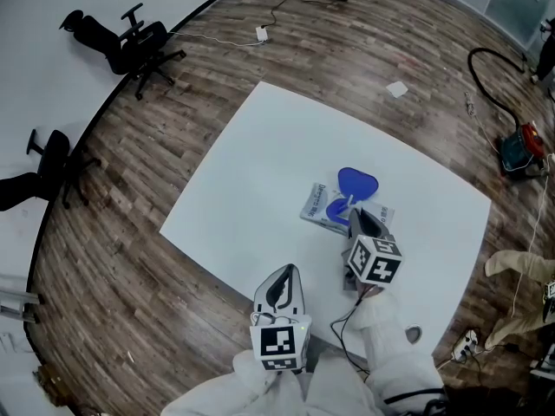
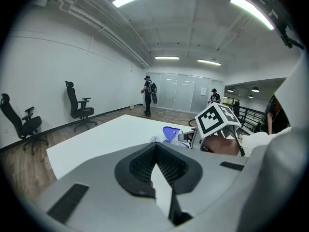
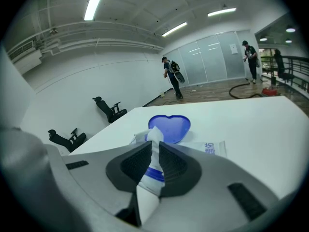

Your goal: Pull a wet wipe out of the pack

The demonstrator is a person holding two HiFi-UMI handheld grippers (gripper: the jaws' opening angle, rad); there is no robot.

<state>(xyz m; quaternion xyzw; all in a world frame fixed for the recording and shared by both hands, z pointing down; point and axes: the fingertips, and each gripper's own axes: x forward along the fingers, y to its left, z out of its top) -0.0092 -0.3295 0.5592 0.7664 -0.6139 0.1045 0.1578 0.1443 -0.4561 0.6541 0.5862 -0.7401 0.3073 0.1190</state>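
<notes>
Mid-pull: the right gripper (image 3: pixel 155 146) pinches a soft white wipe (image 3: pixel 154 136) between ribbed black fingers (image 3: pixel 133 166). The sheet stands up from the flat, glossy pack (image 1: pixel 323 208), which lies on the white bench (image 1: pixel 260 163) with its blue heart-shaped lid (image 1: pixel 357 181) flipped open. The left gripper (image 1: pixel 283 276), fingers pressed together on nothing, hovers near the bench edge. Next, it seems, comes a steady upward draw, perhaps with the pack held down.

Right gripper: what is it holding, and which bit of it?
A wet wipe: the right gripper has its fingers shut on the part sticking out of the pack. The left gripper holds nothing.
</notes>
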